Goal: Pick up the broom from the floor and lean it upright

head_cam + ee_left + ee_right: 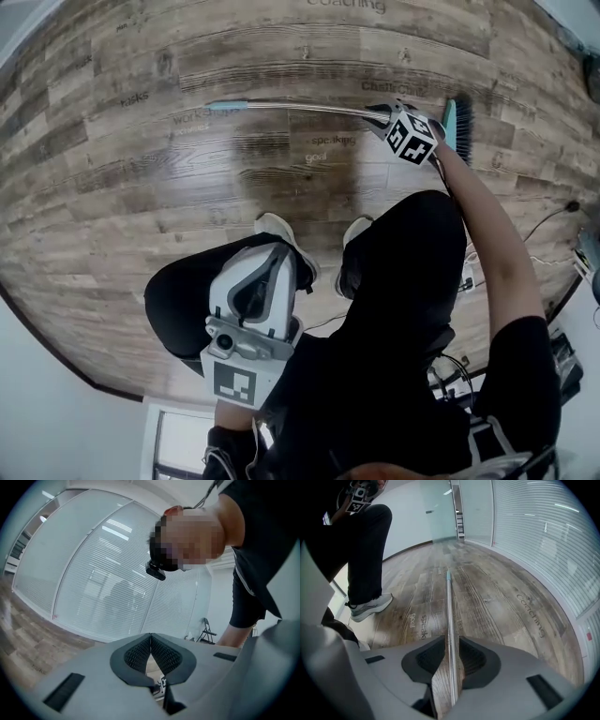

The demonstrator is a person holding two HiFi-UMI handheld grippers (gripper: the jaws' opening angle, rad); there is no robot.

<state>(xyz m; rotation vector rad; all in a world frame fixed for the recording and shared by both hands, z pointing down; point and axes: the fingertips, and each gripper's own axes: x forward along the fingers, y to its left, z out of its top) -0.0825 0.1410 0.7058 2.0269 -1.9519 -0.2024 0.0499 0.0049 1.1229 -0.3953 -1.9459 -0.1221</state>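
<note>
The broom lies flat on the wooden floor, its silver handle [300, 106] running left to a teal tip and its teal head [457, 122] with dark bristles at the right. My right gripper [386, 116] is down at the handle near the head. In the right gripper view the handle [449, 606] runs between the jaws of the right gripper [451, 643], floor showing on either side of it, so the jaws stand open around it. My left gripper [272, 272] is held by the bent knee, away from the broom. In its own view the left gripper [150, 637] is shut on nothing.
The person crouches, with white shoes [281, 232] on the floor just behind the handle. Printed words mark the planks. A glass wall with blinds [543, 531] runs along the room's side. Cables [553, 216] lie on the floor at the right.
</note>
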